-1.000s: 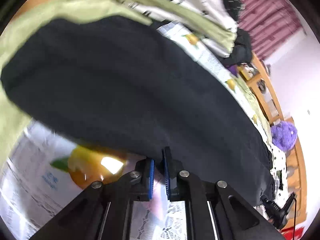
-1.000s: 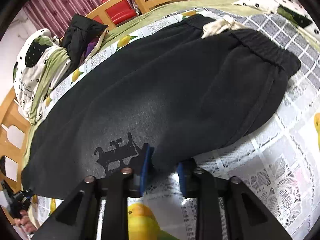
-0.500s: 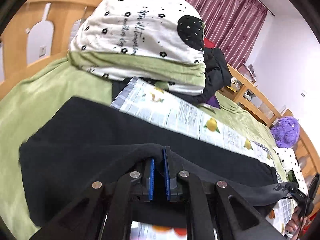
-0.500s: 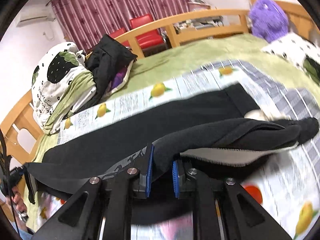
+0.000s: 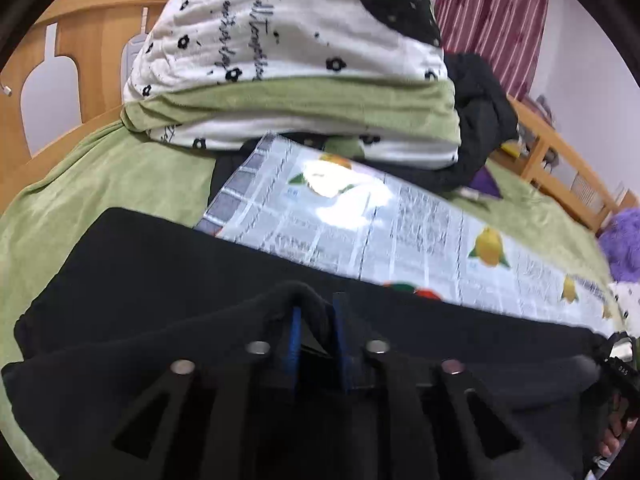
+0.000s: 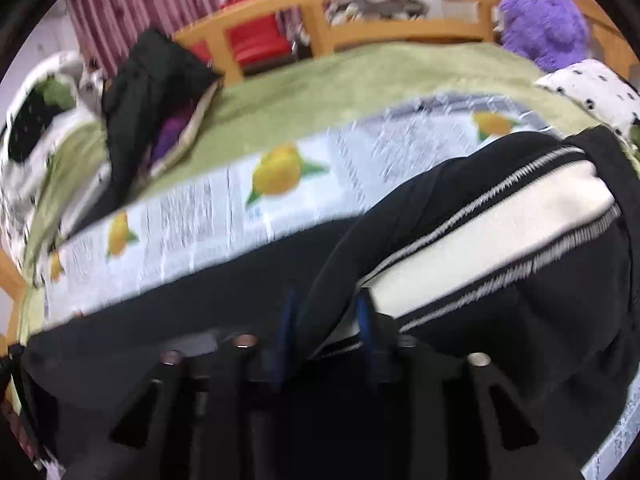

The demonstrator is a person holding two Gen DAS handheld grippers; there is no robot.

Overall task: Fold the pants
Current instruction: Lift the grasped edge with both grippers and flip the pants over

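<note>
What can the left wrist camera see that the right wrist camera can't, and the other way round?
Only the left view shows the big white flower-print bundle filling the top, close up.

Only the right view shows the pants' pale inner lining with zigzag stitching, and something red behind the bed rail.

Both show the black pants between the tool fingers of the left tool and right tool, the lemon-print cloth, and the purple plush toy.

My right gripper (image 6: 325, 320) pinches a fold of soft black fleece pants (image 6: 500, 280) just below the lemon-printed plastic sheet (image 6: 240, 208).
</note>
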